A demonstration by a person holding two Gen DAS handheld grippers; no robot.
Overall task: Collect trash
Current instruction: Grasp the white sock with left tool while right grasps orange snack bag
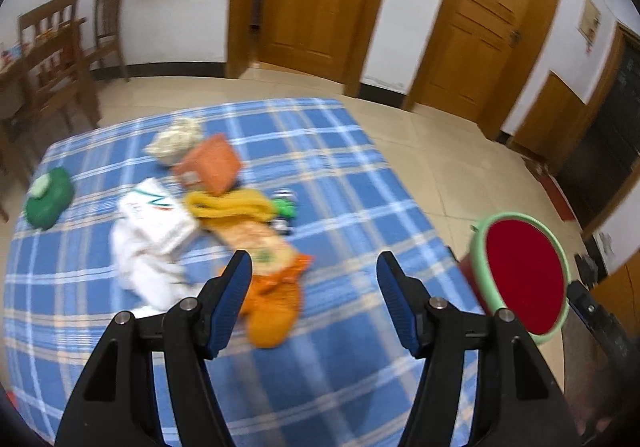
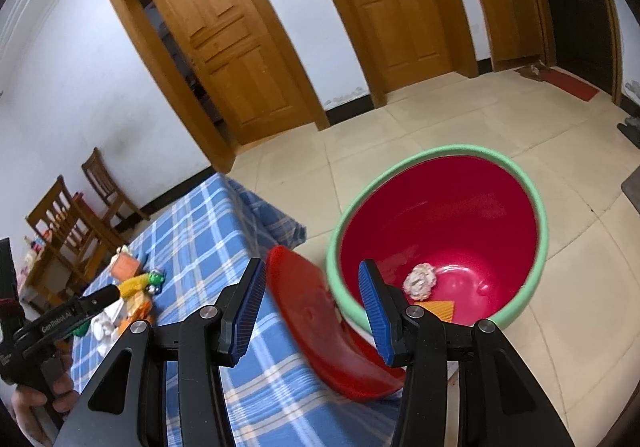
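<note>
Your left gripper (image 1: 314, 261) hangs spread and empty above the trash (image 1: 256, 215) on the table (image 1: 340, 175). Your right gripper (image 2: 310, 275), also spread and empty, hangs beside the bin (image 2: 536, 207).

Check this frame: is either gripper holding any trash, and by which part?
Nothing is held. The left gripper is open above the pile on the table, and the right gripper is open and empty near the red bin.

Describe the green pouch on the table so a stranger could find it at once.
Start at the blue plaid tablecloth and find the trash pile near its middle. Look left of that pile, toward the wooden chairs: the green pouch lies alone near the cloth's edge. It is the only dark green item with a pale round patch, apart from the rest.
</note>
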